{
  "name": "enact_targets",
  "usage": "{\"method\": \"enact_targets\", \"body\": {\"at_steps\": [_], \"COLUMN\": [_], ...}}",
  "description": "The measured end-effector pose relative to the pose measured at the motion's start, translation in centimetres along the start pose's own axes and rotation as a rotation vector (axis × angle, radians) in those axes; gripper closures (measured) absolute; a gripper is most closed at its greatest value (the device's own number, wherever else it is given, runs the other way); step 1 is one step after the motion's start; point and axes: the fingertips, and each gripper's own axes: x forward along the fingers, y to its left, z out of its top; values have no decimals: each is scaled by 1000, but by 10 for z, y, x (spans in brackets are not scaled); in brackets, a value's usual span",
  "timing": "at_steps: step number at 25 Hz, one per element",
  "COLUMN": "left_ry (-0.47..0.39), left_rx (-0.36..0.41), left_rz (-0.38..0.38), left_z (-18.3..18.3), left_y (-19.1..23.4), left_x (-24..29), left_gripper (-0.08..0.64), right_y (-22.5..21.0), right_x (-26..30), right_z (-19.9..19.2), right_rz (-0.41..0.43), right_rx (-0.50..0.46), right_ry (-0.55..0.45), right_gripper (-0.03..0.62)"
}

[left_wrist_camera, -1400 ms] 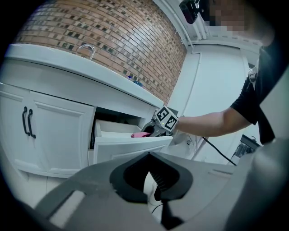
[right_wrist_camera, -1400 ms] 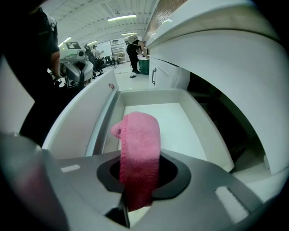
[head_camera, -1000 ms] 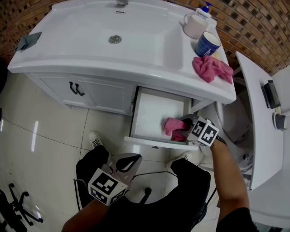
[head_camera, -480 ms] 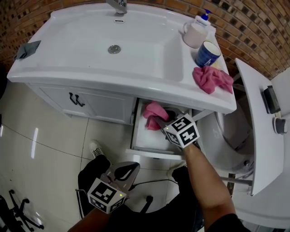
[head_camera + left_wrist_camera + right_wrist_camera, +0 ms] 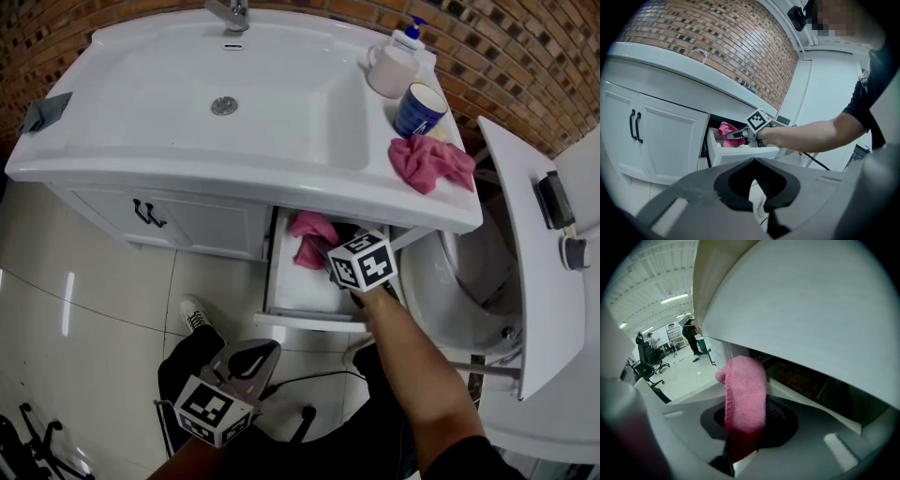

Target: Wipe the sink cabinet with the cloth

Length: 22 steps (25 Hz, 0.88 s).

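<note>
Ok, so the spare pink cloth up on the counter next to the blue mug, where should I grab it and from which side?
Pinch the raised hump in the middle of the spare cloth, coming straight down from above. It lies crumpled on the counter with folds standing up, and the mug stands close behind it, so a sideways approach looks cramped.

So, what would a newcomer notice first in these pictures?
First, the pink cloth clamped in the right gripper, inside the open drawer under the white sink. Next, a second pink cloth lying on the sink's rim beside a blue mug. The left gripper hangs low, shut and empty.
</note>
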Motion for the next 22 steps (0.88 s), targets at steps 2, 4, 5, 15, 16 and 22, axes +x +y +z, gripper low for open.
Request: {"method": "enact_targets", "body": {"at_steps": [2, 4, 5, 15, 16, 22], "left_ry": [-1, -1, -2, 2, 2, -2], "left_rx": [2, 6, 7, 22, 25, 32], "left_rz": [-3, -5, -4, -20, -21, -14], "left_z": [1, 1, 2, 3, 4, 5], "left_y": [-1, -1, -2, -15, -16, -19], "left_x": [1, 1, 1, 5, 5, 0], "left_gripper": [555, 555, 555, 555, 555, 555], "right_y": [-8, -16, -21, -75, -79, -84], "right_x": [-8, -17, -21, -71, -74, -80], "right_z": [-5, -10, -13, -43, -45, -47], "right_rz": [-20, -44, -56, -175, -182, -196], "right_rx": [-28, -64, -77, -26, -18, -15], "right_ry": [20, 43, 53, 94, 95, 96], "right_gripper": [499, 499, 499, 499, 499, 499]}}
